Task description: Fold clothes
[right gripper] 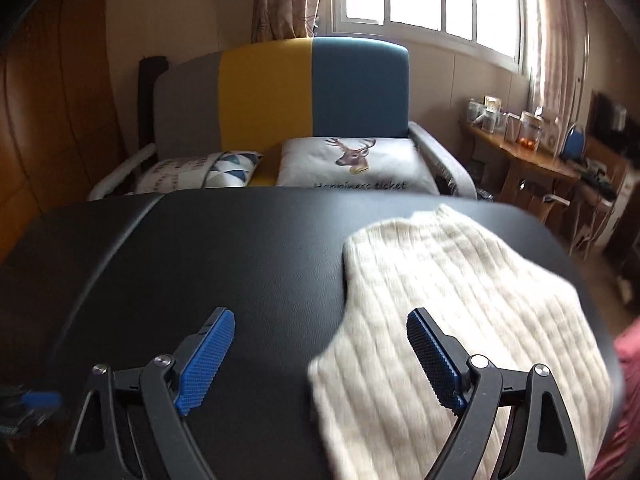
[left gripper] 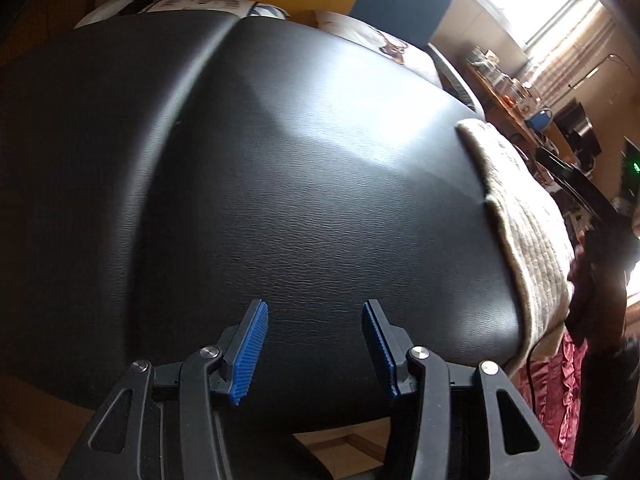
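Hovering over the black padded table, my right claw stands released with nothing between its blue pads, one finger above bare vinyl, the other above the cream ribbed knit garment. That garment lies flat on the table's right half. My left claw is likewise spread and empty over bare black surface, the knit's edge at the table's far right. A deer-print cushion rests on the sofa behind.
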### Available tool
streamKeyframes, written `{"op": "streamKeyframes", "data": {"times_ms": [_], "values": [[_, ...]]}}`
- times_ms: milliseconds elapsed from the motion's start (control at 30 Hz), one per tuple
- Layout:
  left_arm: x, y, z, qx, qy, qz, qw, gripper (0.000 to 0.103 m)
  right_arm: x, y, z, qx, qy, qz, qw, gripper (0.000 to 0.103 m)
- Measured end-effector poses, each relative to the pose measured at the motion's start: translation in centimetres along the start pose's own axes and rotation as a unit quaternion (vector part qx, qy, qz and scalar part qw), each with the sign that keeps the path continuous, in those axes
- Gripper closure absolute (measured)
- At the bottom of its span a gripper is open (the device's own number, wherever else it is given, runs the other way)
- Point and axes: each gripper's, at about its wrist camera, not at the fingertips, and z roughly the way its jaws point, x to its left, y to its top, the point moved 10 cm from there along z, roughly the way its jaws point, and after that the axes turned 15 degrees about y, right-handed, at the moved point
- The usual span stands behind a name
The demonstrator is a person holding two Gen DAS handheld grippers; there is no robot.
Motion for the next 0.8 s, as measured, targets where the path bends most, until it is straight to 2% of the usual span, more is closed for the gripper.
{"op": "streamKeyframes", "data": {"times_ms": [100,167,233,467,533,633,800], "values": [[1.4,0.3,0.4,0.003,0.0,-0.017,0.9999,0.054,-1.0,1.1,4.1,0.038,-0.056,-0.017,0.998,0.012],[1.7,0.6,0.6,0.005,-0.02,-0.03,0.9993,0.054,-2.1,0.5,6.3,0.079,-0.076,-0.019,0.994,0.012],[1.6,0.9,0.8,0.004,-0.027,-0.034,0.9991,0.054,-3.0,-0.6,7.6,0.106,-0.067,-0.008,0.992,0.012],[-1.5,2.1,1.0,0.008,-0.047,-0.015,0.9988,0.054,-6.0,-5.1,8.7,0.156,-0.046,0.024,0.986,0.012],[-2.1,1.7,0.5,0.008,-0.048,-0.007,0.9988,0.054,-6.6,-6.7,9.1,0.178,-0.042,0.031,0.983,0.009],[-2.3,1.6,0.3,0.01,-0.048,-0.003,0.9988,0.054,-7.5,-7.6,9.0,0.166,-0.005,0.075,0.983,0.0],[-2.5,1.8,0.0,0.013,-0.057,-0.009,0.9982,0.054,-7.1,-8.1,8.8,0.183,0.0,0.047,0.982,0.0]]}}
